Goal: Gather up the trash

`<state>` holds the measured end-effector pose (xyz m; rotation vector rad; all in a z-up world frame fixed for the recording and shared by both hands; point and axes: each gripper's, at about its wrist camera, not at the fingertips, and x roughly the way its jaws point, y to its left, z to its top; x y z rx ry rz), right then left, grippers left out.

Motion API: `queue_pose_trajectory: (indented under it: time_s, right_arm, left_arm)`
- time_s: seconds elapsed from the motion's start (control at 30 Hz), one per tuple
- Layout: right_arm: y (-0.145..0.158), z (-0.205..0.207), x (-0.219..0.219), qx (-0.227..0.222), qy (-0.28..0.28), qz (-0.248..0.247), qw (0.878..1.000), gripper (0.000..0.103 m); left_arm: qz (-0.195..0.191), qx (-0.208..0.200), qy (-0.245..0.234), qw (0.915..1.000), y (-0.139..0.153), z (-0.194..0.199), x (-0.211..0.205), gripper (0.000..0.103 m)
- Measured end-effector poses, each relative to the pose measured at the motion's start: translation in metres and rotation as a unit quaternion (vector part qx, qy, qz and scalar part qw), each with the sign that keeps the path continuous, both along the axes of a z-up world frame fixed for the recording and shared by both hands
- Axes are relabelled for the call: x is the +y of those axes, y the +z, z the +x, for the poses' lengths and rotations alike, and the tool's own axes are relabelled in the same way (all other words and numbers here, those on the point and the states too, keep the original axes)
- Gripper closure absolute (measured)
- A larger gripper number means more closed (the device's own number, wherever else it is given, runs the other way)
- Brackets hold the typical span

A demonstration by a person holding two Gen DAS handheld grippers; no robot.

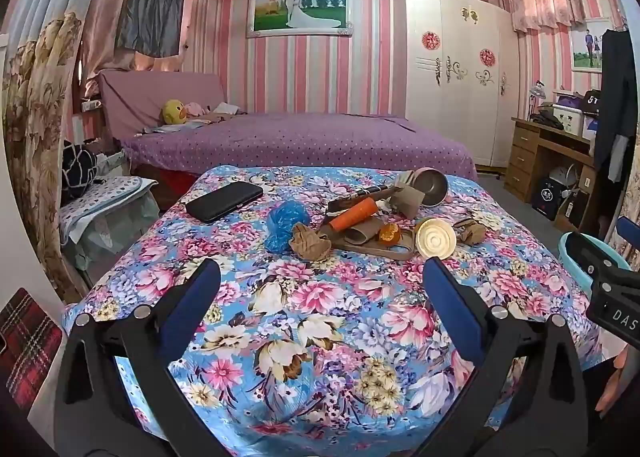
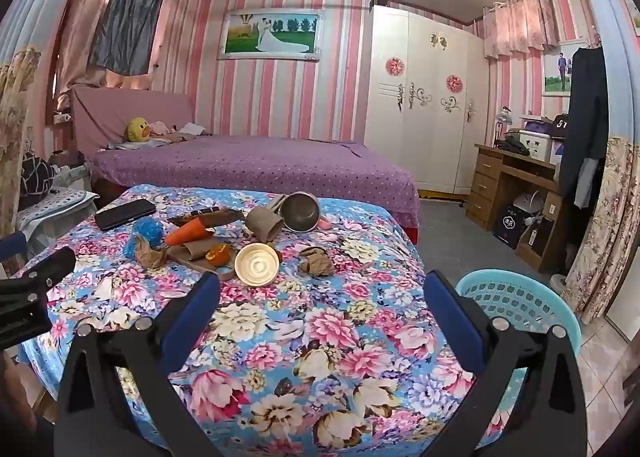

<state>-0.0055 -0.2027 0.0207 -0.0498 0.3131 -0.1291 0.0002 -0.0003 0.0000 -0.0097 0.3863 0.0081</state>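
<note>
The floral-covered surface (image 1: pixel 320 317) lies in front of me, and I take the round cream lid (image 1: pixel 436 237) as my landmark. Nearer me than the lid, the cloth is bare right up to its near edge, so both my hand-held grippers have open room there. The surface's right edge drops off to the right of the lid, and just beyond that edge stands the turquoise basket (image 2: pixel 520 297) on the floor. Beyond the lid, the far edge of the surface meets the purple bed (image 1: pixel 300 145).

The trash sits in a cluster around the lid: a crumpled brown paper wad (image 1: pixel 472 231) just right of it, another crumpled brown paper (image 1: pixel 310 243) and a blue plastic bag (image 1: pixel 284 225) to its left, and an orange cone (image 1: pixel 354 213) over a flat board (image 1: pixel 384 247) left and behind it. A metal bowl (image 1: pixel 432 187) lies tipped on its side behind the lid, and a black phone (image 1: pixel 224 201) lies far left of it.

My left hand-held gripper (image 1: pixel 320 277) hangs spread wide, nothing between its blue pads, well short of the lid. My right hand-held gripper (image 2: pixel 320 293) is also spread wide and holds nothing, with the lid just beyond its left finger.
</note>
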Motion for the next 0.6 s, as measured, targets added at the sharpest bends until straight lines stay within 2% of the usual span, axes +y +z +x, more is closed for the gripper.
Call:
queue_pose_trajectory:
  time_s: [0.6]
  right_arm:
    - [0.0002,-0.0025,0.0009,-0.005,-0.001,-0.002,1.0,0.004]
  left_arm:
    - [-0.005,-0.004,0.0,1.0,0.0004,-0.0002,0.0017,0.005]
